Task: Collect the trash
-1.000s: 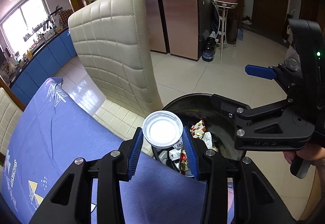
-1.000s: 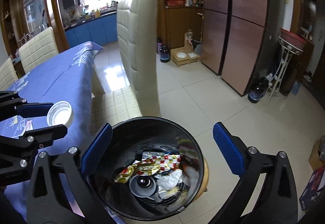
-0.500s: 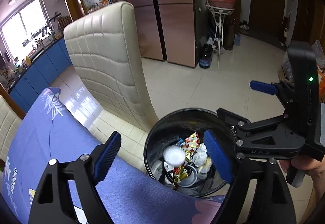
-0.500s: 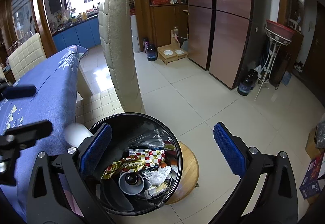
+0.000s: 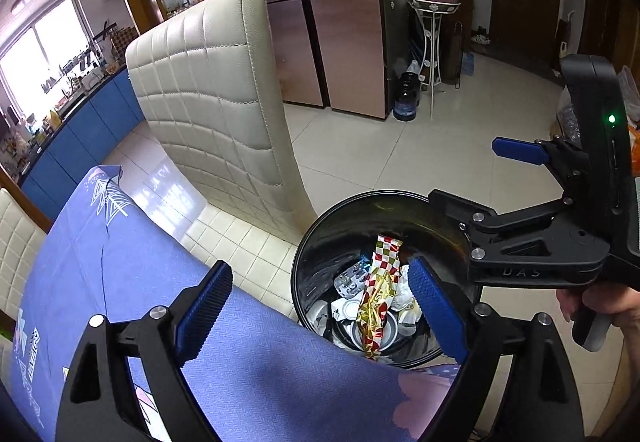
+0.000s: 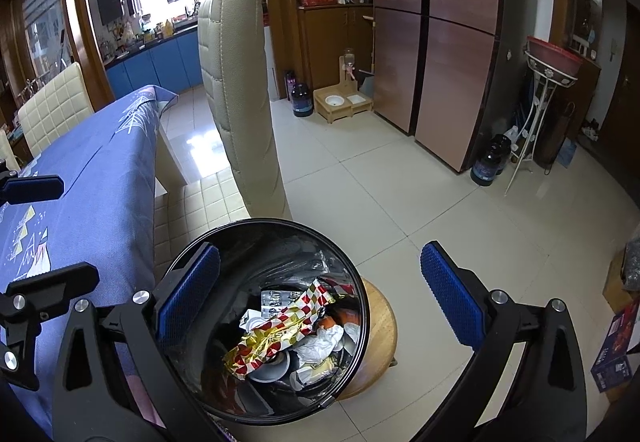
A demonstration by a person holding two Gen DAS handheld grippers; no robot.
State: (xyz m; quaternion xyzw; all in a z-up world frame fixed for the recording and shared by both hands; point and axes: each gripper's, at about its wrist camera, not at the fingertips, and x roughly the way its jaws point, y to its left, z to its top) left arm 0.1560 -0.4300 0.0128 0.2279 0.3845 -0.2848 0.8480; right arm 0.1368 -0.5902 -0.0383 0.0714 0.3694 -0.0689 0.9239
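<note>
A black round trash bin stands on a round wooden stool beside the table. It holds a red-gold checkered wrapper, white lids and crumpled paper. My left gripper is open and empty above the table edge, next to the bin. My right gripper is open and empty over the bin's mouth. It also shows at the right of the left wrist view.
A table with a blue cloth lies to the left. A cream padded chair stands behind the bin. Tiled floor, brown cabinets, a white plant stand and dark jugs lie beyond.
One second ago my left gripper held a white round lid. Its jaws opened and the lid dropped into the bin. Both grippers are now wide open.
</note>
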